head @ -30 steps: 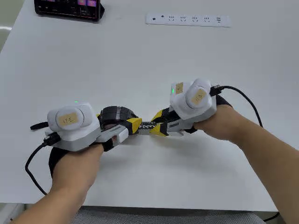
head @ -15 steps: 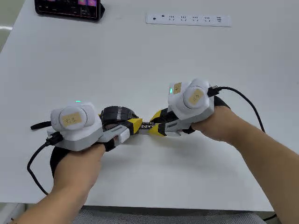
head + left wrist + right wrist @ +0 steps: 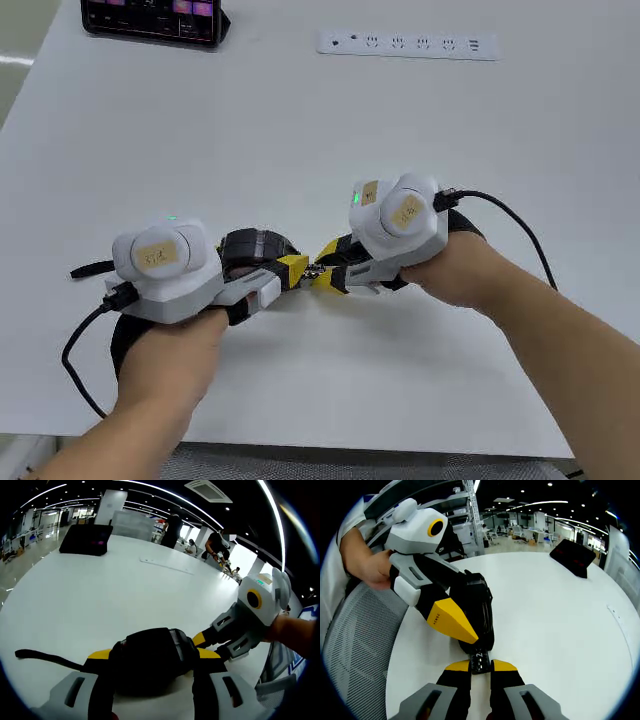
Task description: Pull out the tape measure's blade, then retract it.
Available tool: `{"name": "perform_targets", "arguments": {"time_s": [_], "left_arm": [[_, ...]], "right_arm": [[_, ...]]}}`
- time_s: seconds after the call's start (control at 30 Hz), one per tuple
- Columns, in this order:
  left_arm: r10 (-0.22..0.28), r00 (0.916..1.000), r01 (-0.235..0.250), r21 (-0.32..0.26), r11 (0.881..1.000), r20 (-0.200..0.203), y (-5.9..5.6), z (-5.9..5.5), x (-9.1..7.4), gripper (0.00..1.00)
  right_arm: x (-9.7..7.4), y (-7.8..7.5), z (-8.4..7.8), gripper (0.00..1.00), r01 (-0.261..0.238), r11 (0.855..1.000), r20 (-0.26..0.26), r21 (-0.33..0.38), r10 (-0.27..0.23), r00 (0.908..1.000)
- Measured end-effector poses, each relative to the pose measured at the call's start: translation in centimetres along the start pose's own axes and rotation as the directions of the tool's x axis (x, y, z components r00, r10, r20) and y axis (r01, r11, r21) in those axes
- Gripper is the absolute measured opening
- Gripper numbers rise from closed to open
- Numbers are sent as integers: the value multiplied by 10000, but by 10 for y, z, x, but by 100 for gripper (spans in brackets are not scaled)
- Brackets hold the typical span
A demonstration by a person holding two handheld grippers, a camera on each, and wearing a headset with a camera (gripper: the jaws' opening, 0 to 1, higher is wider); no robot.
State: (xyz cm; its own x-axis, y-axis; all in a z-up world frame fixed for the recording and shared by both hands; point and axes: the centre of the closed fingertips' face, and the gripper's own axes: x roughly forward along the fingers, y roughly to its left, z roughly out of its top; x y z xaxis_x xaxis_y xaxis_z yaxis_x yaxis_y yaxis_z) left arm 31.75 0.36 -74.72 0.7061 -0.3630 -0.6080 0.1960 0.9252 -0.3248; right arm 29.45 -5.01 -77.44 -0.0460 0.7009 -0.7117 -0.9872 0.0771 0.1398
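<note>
A round black tape measure [image 3: 252, 248] with a ribbed, rubbery case sits at the lower middle of the head view on a smooth white table [image 3: 300, 130]. The left gripper [image 3: 280, 265], glossy white plastic with wedge-shaped yellow tips, has its jaws clamped on either side of the case. The right gripper [image 3: 325, 268] pinches the end of the blade [image 3: 480, 661], a short dark strip that barely clears the case. It bears printed digits, too small to read. Each gripper carries a tan sticker with handwriting I cannot make out. A white power strip [image 3: 407, 44] lies along the top edge, and a dark screen [image 3: 150, 18] stands at upper left.
</note>
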Motion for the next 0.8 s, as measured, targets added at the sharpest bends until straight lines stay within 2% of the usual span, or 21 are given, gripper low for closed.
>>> {"name": "perform_targets", "arguments": {"time_s": [0.2, 0.23, 0.27, 0.3, 0.4, 0.8], "left_arm": [[-23, 10000, 24, -175, 9998, 39, 1, 1, 0, 59], [-53, 9999, 56, -373, 9993, 94, 2, 2, 0, 59], [-73, 9999, 80, -561, 9984, 134, 4, 3, 0, 58], [-26, 10000, 28, -315, 9995, 54, 2, 3, 1, 59], [-4, 10000, 4, -118, 9999, 14, 0, 1, 0, 59], [-8, 10000, 8, 156, 9999, 39, -1, 0, 0, 59]], "right_arm": [[-1, -1, 3, 10, 24, 10000, 101, 63, -25, 9999], [0, -1, 9, 10, 14, 9997, 368, 233, -23, 9993], [3, -2, 8, 10, 55, 9999, 189, 144, -58, 9998], [3, -2, 8, 10, 25, 10000, 139, 69, -26, 9999], [5, 0, 5, 10, -56, 10000, 1, -36, 56, 10000], [6, 2, 2, 11, 6, 9999, 197, 121, -8, 9998]]}}
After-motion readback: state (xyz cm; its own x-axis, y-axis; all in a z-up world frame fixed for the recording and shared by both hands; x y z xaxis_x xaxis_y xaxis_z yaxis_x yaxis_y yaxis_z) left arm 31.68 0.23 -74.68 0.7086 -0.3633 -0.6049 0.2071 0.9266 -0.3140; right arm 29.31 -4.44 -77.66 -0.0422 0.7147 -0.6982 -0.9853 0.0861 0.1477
